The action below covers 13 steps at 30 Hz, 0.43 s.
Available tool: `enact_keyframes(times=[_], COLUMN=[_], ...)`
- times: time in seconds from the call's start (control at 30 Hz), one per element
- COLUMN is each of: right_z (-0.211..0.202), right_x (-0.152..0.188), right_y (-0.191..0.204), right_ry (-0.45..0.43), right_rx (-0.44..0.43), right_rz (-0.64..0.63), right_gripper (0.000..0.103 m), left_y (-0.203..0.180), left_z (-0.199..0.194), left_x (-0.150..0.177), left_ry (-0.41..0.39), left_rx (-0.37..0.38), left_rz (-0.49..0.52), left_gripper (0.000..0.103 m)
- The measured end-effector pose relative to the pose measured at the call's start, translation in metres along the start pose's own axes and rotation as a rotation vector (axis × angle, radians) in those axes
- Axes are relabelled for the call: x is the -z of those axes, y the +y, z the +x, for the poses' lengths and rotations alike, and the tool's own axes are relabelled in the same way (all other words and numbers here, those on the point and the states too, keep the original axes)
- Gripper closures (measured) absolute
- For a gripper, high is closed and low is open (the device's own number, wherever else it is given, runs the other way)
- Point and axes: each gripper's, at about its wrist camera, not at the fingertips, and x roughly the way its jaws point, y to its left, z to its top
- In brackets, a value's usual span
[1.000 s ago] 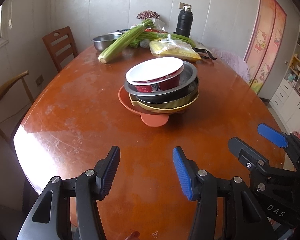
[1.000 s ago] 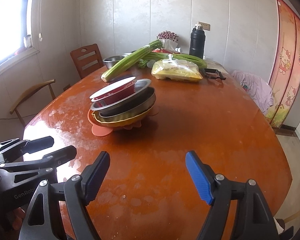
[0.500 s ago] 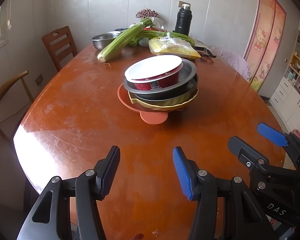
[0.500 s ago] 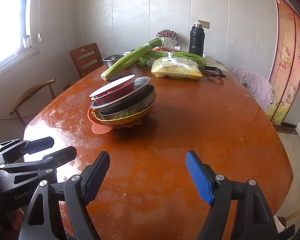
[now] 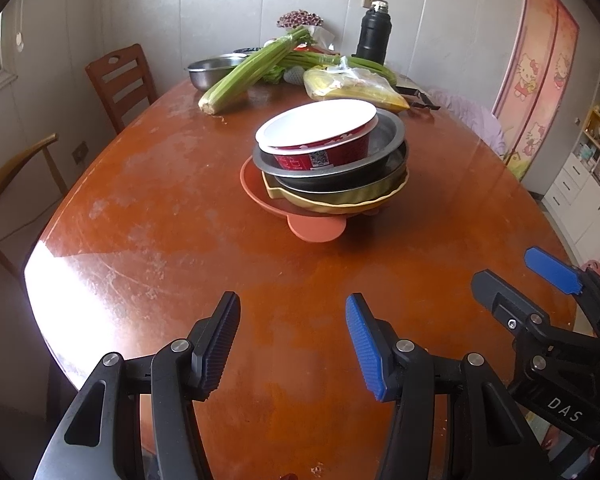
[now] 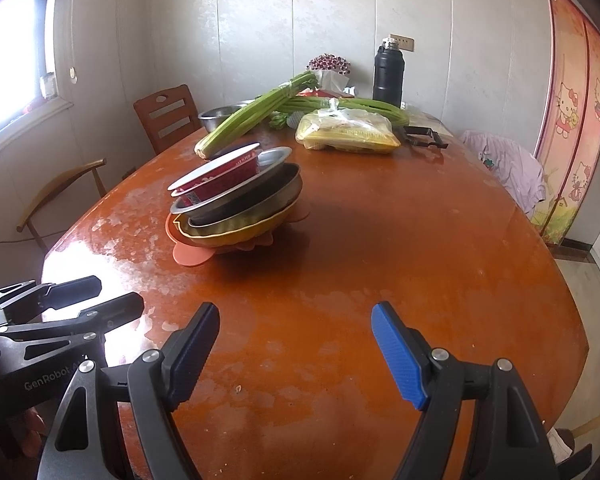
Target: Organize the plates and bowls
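The oval wooden counter (image 5: pixel 148 216) runs lengthwise away from both cameras, its far end crowded, its near end under the two grippers. A little past the middle, toward the left edge, sits the stack of dishes (image 5: pixel 332 168). At the bottom is an orange plate (image 5: pixel 256 192) with a rounded tab pointing at the near end. On it rests a yellow scalloped dish (image 5: pixel 340 200), then a dark metal pan (image 5: pixel 340 178), then a grey metal pan (image 5: pixel 384 132). On top is a red instant-noodle bowl (image 5: pixel 320 130) with a white inside, shifted to the left of the stack. From the right wrist view the upper dishes tilt, their right rims higher.

At the far end lie a celery bunch (image 5: pixel 256 68), long axis slanting toward the left edge, a bag of yellow food (image 5: pixel 352 88), a steel basin (image 5: pixel 212 68) and a black flask (image 5: pixel 374 32).

The left gripper (image 5: pixel 292 344) and right gripper (image 6: pixel 296 352) hover over the near end, fingers (image 5: pixel 364 348) spread apart and grasping nothing. In the left wrist view the stack looks slightly nearer than a second ago; the grippers' spread is unchanged.
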Motion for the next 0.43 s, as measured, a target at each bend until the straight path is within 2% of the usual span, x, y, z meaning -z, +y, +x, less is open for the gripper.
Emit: enact_keyframes(times=[0.2,0.3,0.37,0.43], right_z=[0.005,0.008,0.011,0.014], right_x=[0.001,0.001,0.0,-0.003], right_y=[-0.004,-0.009,-0.017,-0.029], right_ry=[0.007,0.015,0.02,0.025], right_rx=[0.001,0.002,-0.012,-0.009], right_rz=[0.006,0.012,0.027,0.044], right_gripper=[0.025,0.025,0.025,0.025], left_y=[0.005,0.015,0.03,0.054], left_z=[0.007,0.011,0.011,0.012], left_x=[-0.002,-0.004,-0.01,-0.023], left_ry=[0.002,0.003,-0.018,-0.043], left_rx=[0.004,0.033,0.033,0.0], left_rz=[-0.017,-0.054,-0.082,-0.106], left_gripper=[0.046,0.046,0.046,0.046])
